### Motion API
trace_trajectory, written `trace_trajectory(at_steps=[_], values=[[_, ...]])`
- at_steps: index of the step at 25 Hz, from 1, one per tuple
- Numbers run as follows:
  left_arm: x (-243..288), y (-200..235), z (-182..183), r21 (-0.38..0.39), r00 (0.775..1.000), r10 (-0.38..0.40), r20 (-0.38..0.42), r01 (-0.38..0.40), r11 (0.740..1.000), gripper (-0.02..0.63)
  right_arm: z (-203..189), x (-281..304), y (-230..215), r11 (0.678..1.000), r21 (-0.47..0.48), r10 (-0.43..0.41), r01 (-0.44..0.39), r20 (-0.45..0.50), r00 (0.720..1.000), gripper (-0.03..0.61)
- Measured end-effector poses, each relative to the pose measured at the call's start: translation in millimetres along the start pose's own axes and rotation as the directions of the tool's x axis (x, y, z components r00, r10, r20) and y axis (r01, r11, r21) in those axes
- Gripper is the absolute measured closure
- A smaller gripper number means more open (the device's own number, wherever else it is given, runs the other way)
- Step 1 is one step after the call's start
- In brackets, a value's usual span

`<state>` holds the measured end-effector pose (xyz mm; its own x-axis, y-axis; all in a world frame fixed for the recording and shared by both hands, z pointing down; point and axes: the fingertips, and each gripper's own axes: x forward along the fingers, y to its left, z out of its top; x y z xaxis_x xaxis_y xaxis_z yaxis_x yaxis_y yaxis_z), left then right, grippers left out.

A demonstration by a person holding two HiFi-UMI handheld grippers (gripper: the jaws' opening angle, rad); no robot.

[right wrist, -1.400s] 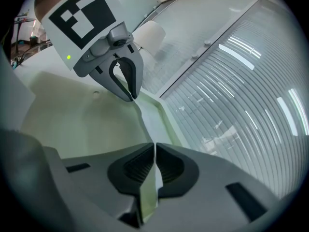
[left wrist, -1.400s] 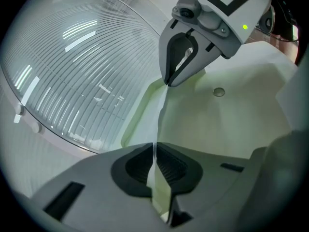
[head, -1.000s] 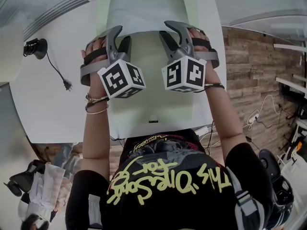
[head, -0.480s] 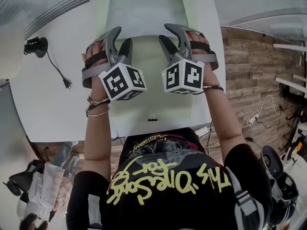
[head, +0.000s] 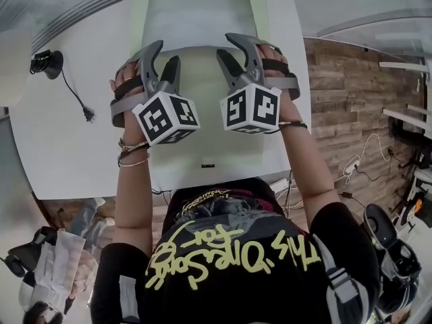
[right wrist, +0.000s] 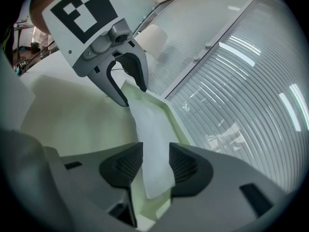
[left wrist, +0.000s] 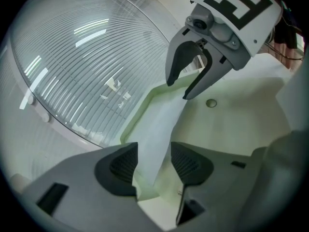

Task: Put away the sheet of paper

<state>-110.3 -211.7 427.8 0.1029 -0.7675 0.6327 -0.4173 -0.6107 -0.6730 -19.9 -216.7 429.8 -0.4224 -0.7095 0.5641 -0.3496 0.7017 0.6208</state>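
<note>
left gripper (left wrist: pixel 153 164) wide open, pads either side of the sheet of paper (head: pixel 196 19), not pinching it. right gripper (right wrist: pixel 149 166) the same, jaws spread, paper edge loose between them. beyond, the sheet lies on the far half of the green folder (head: pixel 202 120), on the white table (head: pixel 61 133).

count — hand-held grippers (head: pixel 164 52) (head: pixel 225 44) 2 | sheet of paper (head: pixel 196 19) 1 | green folder (head: pixel 202 127) 1 | table (head: pixel 67 140) 1 | cable (head: pixel 74 96) 1

We wear a black T-shirt (head: pixel 236 248) with yellow lettering and bangles (head: pixel 133 150) on our left wrist. Our left gripper (head: pixel 163 54) and right gripper (head: pixel 225 44) are grey, with dark ribbed fingers (left wrist: pixel 118 166), each bearing a white cube (head: pixel 165 117) with black square markers.
</note>
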Motion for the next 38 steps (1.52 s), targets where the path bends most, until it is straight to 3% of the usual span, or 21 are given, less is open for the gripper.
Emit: trace_trajectory(at_steps=[14, 24, 29, 38], values=[[-5.8, -0.6, 6.0, -0.054, 0.998, 0.057, 0.009, -0.056, 0.997, 0.408, -2.2, -12.4, -9.1, 0.995, 0.093, -0.048, 0.043, 0.047, 0.998, 0.423], [-35.0, 4.8, 4.8, -0.188, 0.993, 0.105, 0.061, -0.092, 0.978, 0.408, 10.2, -37.4, -8.4, 0.976, 0.207, -0.083, 0.065, 0.08, 0.993, 0.426], [-45.5, 7.3, 8.2, -0.278, 0.986, 0.131, 0.1, -0.098, 0.955, 0.408, 13.5, -48.9, -11.7, 0.961, 0.264, -0.107, 0.076, 0.102, 0.989, 0.442], [-57.1, 4.1, 8.8, -0.374, 0.982, 0.137, 0.134, -0.078, 0.924, 0.41, 17.4, -64.1, -13.4, 0.926, 0.369, -0.141, 0.086, 0.125, 0.982, 0.444]])
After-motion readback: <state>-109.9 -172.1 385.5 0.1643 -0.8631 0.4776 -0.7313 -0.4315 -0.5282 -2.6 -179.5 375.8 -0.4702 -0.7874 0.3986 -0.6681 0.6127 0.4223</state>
